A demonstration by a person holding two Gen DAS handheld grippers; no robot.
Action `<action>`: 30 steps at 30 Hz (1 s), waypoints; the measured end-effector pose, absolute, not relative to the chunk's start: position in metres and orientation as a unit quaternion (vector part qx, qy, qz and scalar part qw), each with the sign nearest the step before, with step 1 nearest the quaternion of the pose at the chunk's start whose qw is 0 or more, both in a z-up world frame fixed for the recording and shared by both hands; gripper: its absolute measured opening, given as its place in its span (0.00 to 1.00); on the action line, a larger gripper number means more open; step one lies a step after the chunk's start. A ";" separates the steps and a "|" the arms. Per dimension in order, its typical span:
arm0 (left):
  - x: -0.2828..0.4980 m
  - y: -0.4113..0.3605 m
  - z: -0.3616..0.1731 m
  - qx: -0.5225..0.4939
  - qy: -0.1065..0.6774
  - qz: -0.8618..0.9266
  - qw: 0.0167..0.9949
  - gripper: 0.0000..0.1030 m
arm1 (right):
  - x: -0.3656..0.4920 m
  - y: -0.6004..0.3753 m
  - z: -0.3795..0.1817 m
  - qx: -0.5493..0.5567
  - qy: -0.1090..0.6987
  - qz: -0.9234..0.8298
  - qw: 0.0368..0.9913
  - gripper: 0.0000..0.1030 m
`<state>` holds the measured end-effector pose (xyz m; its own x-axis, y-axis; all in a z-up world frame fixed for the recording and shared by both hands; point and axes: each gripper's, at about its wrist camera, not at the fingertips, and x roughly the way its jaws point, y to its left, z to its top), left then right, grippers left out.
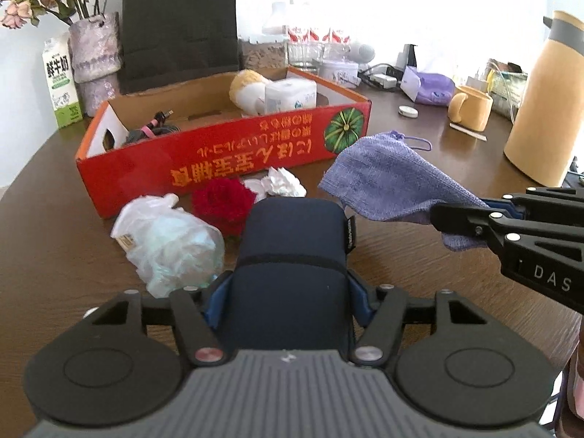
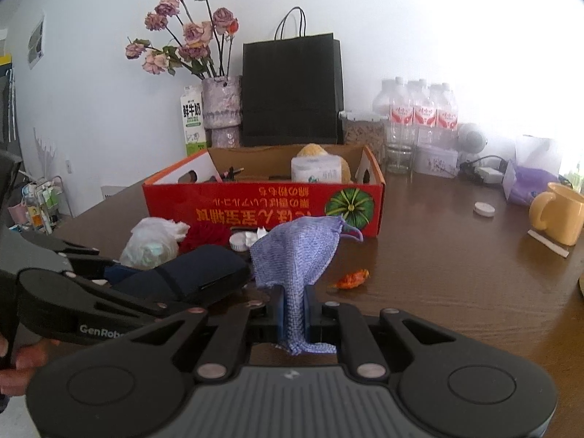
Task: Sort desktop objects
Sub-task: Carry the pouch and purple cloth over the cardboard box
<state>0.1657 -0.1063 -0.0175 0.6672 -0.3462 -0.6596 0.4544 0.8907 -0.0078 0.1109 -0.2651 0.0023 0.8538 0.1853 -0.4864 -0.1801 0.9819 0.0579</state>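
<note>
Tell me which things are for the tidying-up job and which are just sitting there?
For the job:
navy case in left gripper
purple cloth in right gripper
red box
plastic bag
crumpled tissue

Just sitting there:
yellow mug
milk carton
black bag

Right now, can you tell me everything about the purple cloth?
The purple cloth is a lilac-blue woven rag with a rough, open weave and a small purple loop at one corner. One end is pinched in the shut right gripper, with a bit poking out behind. The rest fans upward, crumpled and floppy, held above the brown table, in front of the red box.
</note>
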 end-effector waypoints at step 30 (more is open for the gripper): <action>0.237 -0.068 0.079 0.013 0.250 -0.163 0.954 0.63 | 0.185 -0.206 0.082 0.005 0.172 0.118 0.978 0.09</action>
